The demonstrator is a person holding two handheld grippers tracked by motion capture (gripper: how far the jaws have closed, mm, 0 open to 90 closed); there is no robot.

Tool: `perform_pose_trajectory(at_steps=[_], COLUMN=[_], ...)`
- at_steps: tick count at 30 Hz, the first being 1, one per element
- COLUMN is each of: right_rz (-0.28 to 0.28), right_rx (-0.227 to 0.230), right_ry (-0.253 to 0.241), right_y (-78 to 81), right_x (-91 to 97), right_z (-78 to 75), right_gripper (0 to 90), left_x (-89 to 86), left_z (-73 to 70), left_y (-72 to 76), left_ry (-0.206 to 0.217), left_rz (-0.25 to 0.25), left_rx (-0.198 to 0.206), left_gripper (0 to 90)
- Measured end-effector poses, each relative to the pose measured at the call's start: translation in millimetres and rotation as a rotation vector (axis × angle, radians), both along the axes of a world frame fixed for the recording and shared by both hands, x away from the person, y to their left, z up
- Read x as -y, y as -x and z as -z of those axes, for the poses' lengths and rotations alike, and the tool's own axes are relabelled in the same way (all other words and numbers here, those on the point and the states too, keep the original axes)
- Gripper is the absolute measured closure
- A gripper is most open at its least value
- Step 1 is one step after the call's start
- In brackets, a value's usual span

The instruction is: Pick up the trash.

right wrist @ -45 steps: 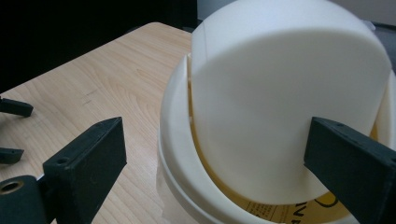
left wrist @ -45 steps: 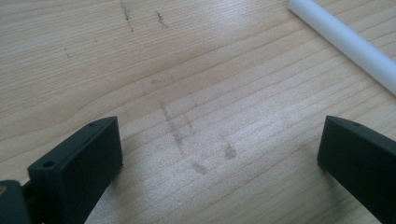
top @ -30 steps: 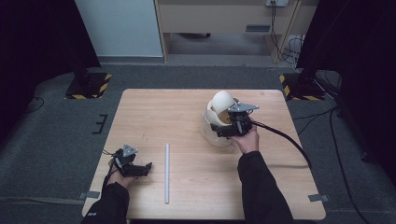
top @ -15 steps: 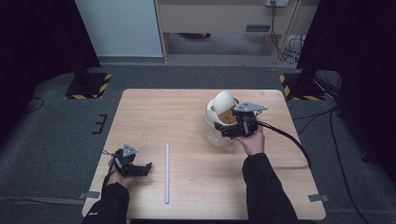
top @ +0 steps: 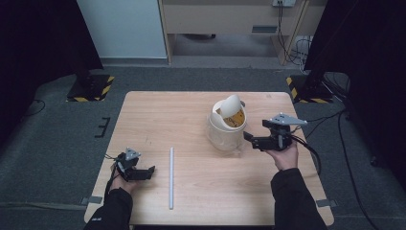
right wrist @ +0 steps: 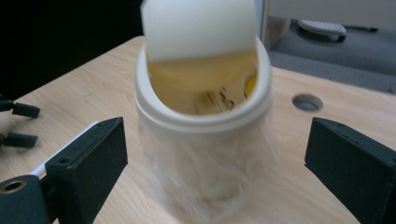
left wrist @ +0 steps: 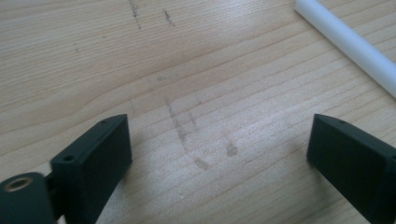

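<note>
A small white bin (top: 225, 132) with a swing lid (top: 231, 106) stands right of the table's middle. The lid is tipped up and shows yellow inside. My right gripper (top: 248, 138) hovers just right of the bin, apart from it, with its jaws wide open. In the right gripper view the bin (right wrist: 201, 116) stands ahead of that gripper (right wrist: 217, 140), and the picture of it is blurred. My left gripper (top: 149, 171) rests near the front left corner. Its jaws have just been closing a little and still stand open over bare wood (left wrist: 219, 140). A white rod (top: 171, 177) lies to its right.
The wooden table (top: 167, 115) has a round cable hole (right wrist: 306, 101) behind the bin. The white rod (left wrist: 350, 44) crosses the top right corner of the left gripper view. Striped stand feet (top: 91, 88) sit on the grey floor beside the table. Cables (top: 311, 148) trail off the right edge.
My right gripper has drawn back to the right, away from the bin it was against. The bin's lid now stands tipped up. The left hand has stayed put.
</note>
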State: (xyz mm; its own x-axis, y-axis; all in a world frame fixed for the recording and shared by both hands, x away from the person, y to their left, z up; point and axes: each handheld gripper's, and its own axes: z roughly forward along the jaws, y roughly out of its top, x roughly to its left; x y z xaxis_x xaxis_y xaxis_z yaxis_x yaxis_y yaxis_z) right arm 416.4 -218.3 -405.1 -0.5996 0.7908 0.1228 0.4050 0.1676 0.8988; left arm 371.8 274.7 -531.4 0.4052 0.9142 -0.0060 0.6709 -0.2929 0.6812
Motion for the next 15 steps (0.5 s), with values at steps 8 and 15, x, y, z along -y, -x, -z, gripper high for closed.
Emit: perform_pose_trajectory(at_steps=[8, 15], right_rz=[0.042, 0.048], right_rx=[-0.075, -0.093], right_ry=[0.013, 0.055], right_y=[18.0, 32.4], right_x=[27.7, 44.4], right_z=[28.9, 39.3], right_gripper=[5.6, 5.0], left_x=[2.6, 27.3], left_z=[-9.6, -26.2], left_y=[3.2, 17.4], left_ry=[0.070, 0.144], left_rz=[-0.035, 0.052], left_rx=[-0.037, 0.021], left_gripper=[16.8, 21.8])
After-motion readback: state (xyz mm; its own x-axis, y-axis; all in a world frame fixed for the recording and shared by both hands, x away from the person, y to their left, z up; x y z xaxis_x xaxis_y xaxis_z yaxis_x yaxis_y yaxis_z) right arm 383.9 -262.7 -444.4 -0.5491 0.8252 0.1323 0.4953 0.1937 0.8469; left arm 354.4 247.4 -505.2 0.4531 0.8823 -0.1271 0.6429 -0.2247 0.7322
